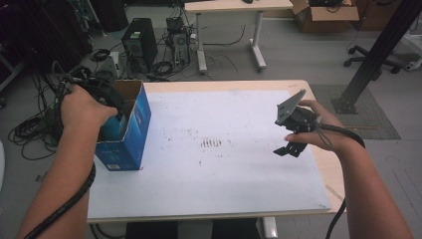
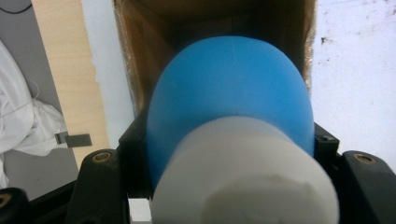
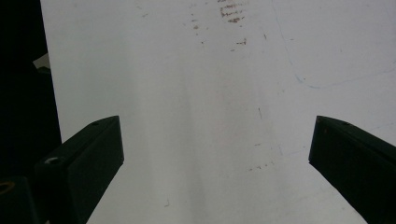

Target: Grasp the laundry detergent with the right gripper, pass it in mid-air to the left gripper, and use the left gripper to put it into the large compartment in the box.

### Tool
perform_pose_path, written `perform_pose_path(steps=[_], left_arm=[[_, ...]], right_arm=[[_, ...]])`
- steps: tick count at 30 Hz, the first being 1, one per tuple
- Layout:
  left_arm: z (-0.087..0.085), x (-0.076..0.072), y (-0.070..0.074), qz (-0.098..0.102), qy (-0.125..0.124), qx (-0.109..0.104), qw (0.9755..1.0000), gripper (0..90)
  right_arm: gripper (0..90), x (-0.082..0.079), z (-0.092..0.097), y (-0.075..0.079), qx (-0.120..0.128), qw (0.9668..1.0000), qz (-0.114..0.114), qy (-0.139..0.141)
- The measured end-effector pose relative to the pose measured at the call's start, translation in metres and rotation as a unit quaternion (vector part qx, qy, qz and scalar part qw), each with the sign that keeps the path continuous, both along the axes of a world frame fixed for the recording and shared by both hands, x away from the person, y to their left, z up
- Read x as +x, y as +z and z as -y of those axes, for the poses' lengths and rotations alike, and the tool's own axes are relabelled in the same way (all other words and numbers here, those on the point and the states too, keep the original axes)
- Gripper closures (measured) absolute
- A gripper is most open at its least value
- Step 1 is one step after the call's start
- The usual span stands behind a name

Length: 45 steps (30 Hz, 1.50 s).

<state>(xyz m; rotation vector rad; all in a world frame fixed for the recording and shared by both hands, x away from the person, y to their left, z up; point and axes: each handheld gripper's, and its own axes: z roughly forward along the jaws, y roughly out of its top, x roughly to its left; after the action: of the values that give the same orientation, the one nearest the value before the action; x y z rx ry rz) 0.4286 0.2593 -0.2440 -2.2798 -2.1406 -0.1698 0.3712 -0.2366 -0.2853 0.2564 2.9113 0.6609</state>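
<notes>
A lab or workshop: computer towers (image 1: pixel 140 44), tangled cables (image 1: pixel 35 130), cardboard box (image 1: pixel 326 14), office chair (image 1: pixel 373 62).

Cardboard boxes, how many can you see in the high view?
2: a blue box at the table's left edge, and a brown box on the floor, top right. Others may be hidden.

Counter (image 1: pixel 318 169) has a light wood top, mostly covered by a white sheet (image 1: pixel 239 174) with dark scuff marks (image 1: pixel 211 143) near its middle. Floor behind it: black PC tower (image 1: pixel 140 44), second open computer case (image 1: pixel 178 42), loose cables (image 1: pixel 30 129) piled at left. Another desk (image 1: pixel 234 6) further back, cardboard box (image 1: pixel 326 15) beside it, office chair base (image 1: pixel 370 62) at right, black diagonal strut (image 1: pixel 380 50) on a dark mat (image 1: pixel 368 112).
</notes>
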Motion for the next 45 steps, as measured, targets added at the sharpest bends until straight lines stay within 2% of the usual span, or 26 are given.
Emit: perform_pose_path(steps=[15,27,33,45], left_arm=[[-0.003,0.001,-0.024,-0.001,0.003,0.0,1.0,37.8],[-0.004,0.001,-0.038,-0.006,0.002,0.001,1.0,37.8],[-0.005,0.002,-0.043,-0.01,0.002,0.006,0.9999,37.8],[-0.007,0.002,-0.047,-0.009,0.004,0.001,0.9999,37.7]], right_arm=[[3.1,-0.001,0.001,-0.004,0.001,1.0,-0.003,0.0],[3.1,-0.002,0.002,-0.005,0.002,1.0,-0.003,0.0],[3.1,-0.002,0.002,-0.005,0.002,1.0,-0.004,0.001],[3.1,-0.002,0.002,-0.009,0.008,1.0,-0.003,0.0]])
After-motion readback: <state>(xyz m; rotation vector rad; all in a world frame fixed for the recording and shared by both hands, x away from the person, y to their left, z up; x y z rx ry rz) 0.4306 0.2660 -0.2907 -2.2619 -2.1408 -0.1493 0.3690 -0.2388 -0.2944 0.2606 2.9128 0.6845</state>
